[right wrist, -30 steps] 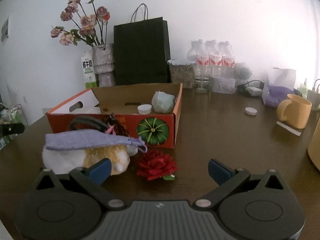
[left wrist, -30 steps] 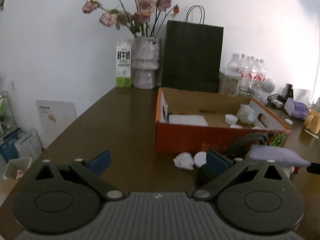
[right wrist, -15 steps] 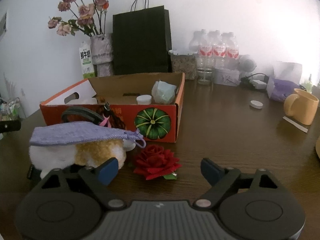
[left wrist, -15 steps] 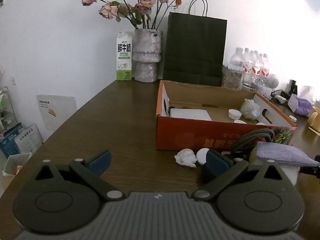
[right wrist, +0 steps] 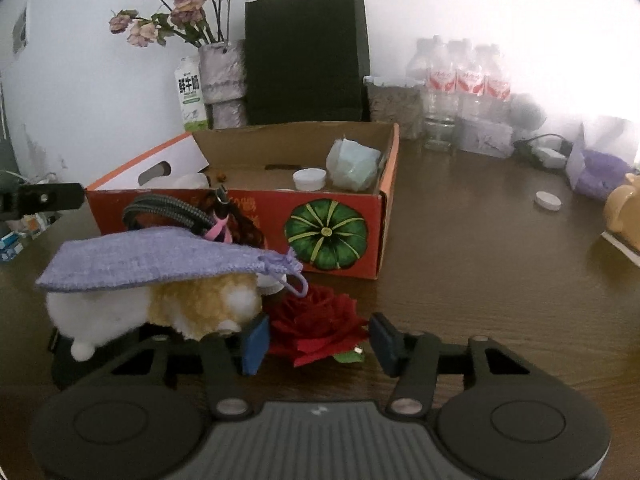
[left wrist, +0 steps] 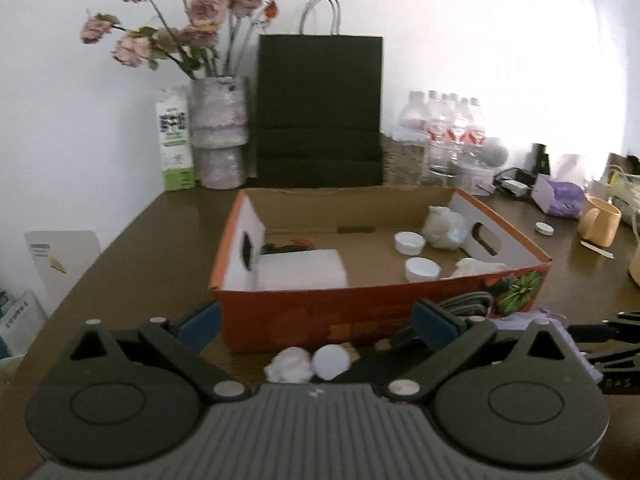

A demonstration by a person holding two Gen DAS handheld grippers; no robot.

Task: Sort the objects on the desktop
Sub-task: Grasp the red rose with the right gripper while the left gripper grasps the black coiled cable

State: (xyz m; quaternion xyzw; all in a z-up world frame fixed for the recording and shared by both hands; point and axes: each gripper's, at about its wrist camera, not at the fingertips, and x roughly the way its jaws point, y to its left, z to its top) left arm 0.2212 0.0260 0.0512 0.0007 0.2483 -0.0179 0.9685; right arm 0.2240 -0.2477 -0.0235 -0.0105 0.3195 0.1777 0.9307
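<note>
Near box front | right gripper [right wrist: 316,340] jaws closing around red rose [right wrist: 318,322], to box it | left gripper [left wrist: 316,322] apart, empty

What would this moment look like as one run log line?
right claw: closing around red rose, pads not yet pressing | left claw: open, empty, facing orange box | rose: on table, outside box
</note>
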